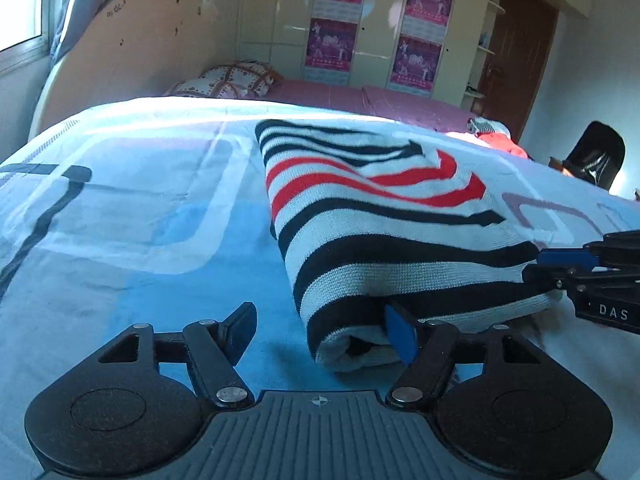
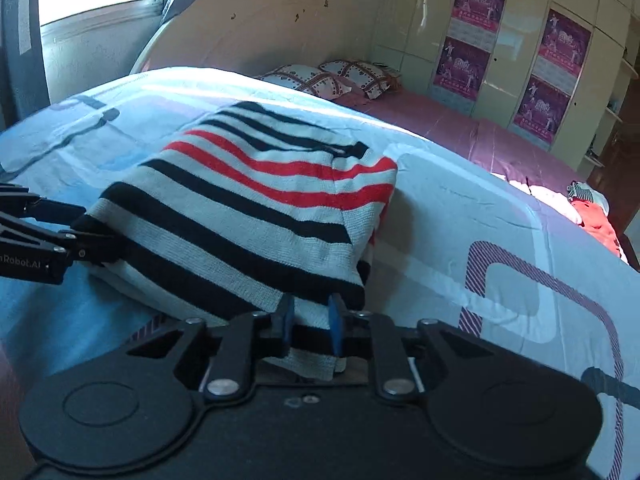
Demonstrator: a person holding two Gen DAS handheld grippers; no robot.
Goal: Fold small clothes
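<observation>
My left gripper [image 1: 320, 332] stood released, its right finger [image 1: 400, 336] against the near edge of the folded striped sweater [image 1: 380, 232] on the blue bedcover [image 1: 140, 200], I judged to leave the fold lying flat. My right gripper [image 2: 310, 326] straddled the sweater's near hem, yet I could not tell whether the pads pinched it; the layers underneath stayed hidden

A knitted striped garment [image 1: 372, 216] in white, black and red lies folded into a thick, roughly rectangular bundle on the blue patterned bedspread [image 1: 132, 208], with its rolled edge at the near end and red bands toward the headboard [image 2: 256, 20] end.
</observation>
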